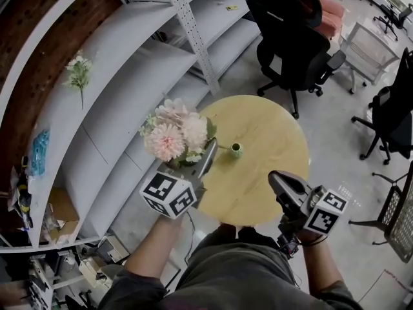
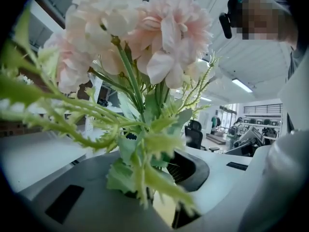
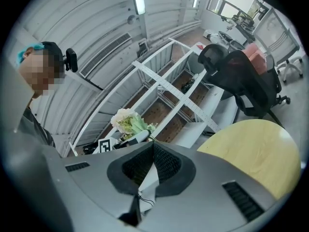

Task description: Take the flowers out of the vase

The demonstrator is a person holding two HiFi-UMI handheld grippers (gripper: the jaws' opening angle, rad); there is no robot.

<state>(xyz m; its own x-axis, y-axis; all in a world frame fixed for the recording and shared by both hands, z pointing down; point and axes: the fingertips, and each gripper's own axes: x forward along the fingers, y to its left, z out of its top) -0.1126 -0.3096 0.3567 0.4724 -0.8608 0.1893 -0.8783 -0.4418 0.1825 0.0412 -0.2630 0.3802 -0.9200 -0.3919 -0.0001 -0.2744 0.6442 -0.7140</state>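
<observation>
A bunch of pale pink flowers (image 1: 173, 134) with green leaves is lifted above the left edge of the round wooden table (image 1: 271, 128). My left gripper (image 1: 208, 152) is shut on its stems, and a thin stem end sticks out past the jaws toward the small green vase (image 1: 236, 149) standing on the table. In the left gripper view the flowers (image 2: 145, 37) fill the picture, with the stems pinched in the left gripper (image 2: 149, 199). My right gripper (image 1: 279, 181) hangs over the table's near edge, shut and holding nothing. The right gripper view shows its jaws (image 3: 153, 149) meeting, with the flowers (image 3: 128, 122) beyond.
A white shelving rack (image 1: 129, 63) runs along the left, with a single flower sprig (image 1: 79, 73) on one shelf. A black office chair (image 1: 290, 37) stands just beyond the table. More chairs (image 1: 387, 115) stand at the right. Boxes and clutter lie at the lower left.
</observation>
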